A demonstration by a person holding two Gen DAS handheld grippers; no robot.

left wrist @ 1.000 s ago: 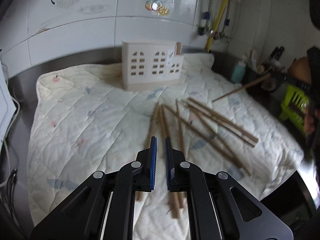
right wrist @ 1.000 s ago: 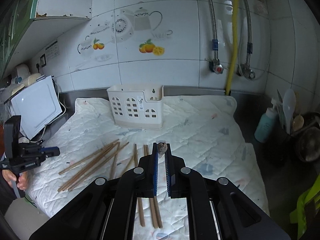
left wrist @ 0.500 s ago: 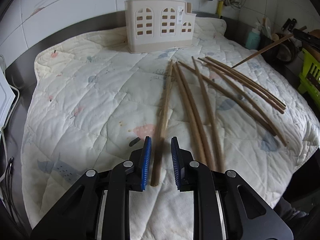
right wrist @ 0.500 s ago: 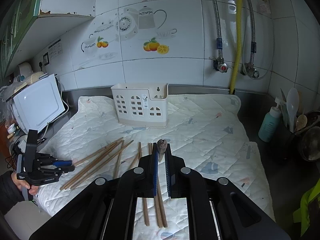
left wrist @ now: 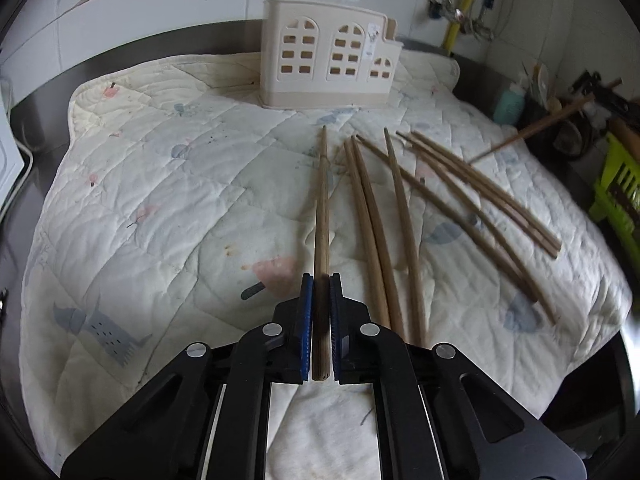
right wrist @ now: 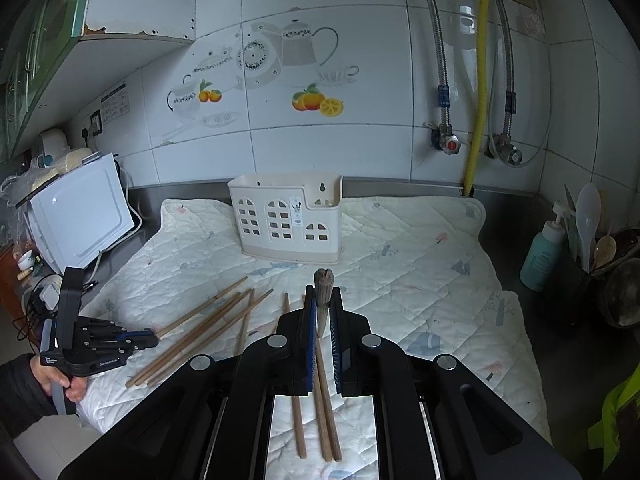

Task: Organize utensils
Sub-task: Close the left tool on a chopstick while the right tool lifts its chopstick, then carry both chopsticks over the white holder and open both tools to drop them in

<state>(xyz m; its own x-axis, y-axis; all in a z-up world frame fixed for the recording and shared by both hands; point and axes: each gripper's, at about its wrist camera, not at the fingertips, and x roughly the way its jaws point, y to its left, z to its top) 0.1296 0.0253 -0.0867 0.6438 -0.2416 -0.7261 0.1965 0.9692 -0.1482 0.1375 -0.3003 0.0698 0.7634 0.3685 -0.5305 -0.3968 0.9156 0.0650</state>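
Left hand-held gripper has just clamped one chopstick, pointing twelve o'clock toward the holder. Right hand-held gripper grips another chopstick above the quilted mat.

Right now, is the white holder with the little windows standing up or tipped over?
Standing up. The white holder sits flat on the quilted mat, open top facing upward, in both views.
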